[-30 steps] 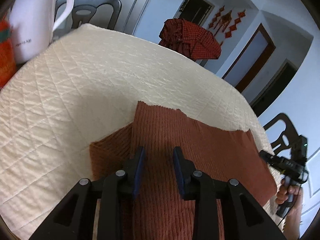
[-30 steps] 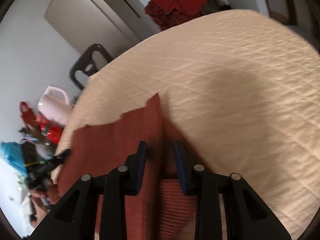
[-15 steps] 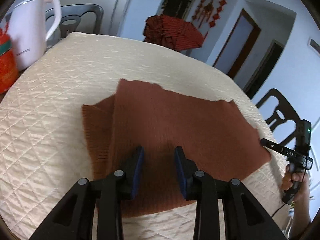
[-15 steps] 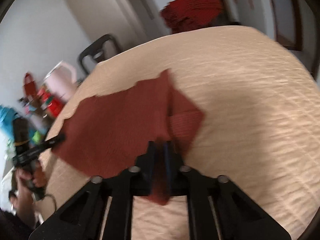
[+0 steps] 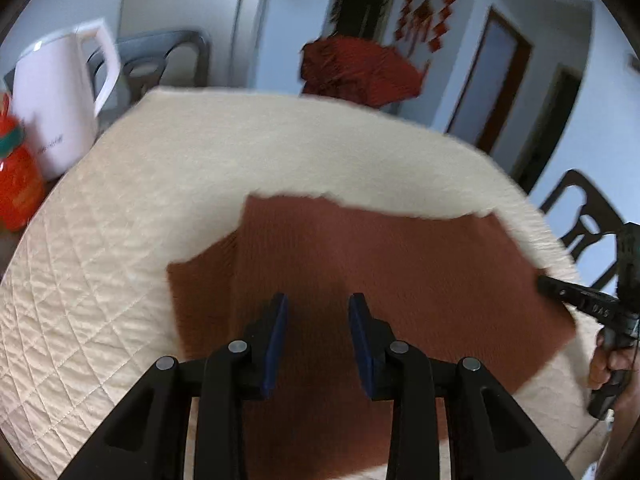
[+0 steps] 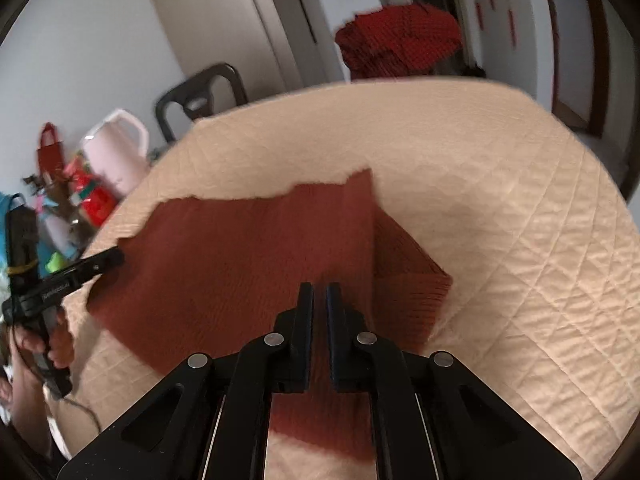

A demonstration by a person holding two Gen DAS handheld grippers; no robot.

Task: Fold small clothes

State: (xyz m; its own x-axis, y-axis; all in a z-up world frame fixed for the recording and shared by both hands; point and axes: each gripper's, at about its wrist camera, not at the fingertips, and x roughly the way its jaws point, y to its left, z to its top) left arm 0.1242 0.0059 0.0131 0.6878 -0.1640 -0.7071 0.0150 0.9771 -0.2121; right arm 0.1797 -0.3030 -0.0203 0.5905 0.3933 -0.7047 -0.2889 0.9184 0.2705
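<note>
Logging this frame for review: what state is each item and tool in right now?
Brown garment: lying flat on the quilt, one side folded over.
Left tool: open, above the garment, gripping nothing.
Right tool: nearly shut; a grip on cloth cannot be told.
Kettle: upright, lid closed.

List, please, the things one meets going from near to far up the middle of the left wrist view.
left gripper → rust-brown garment → cream quilted cover → red checked cloth → dark doorway
</note>
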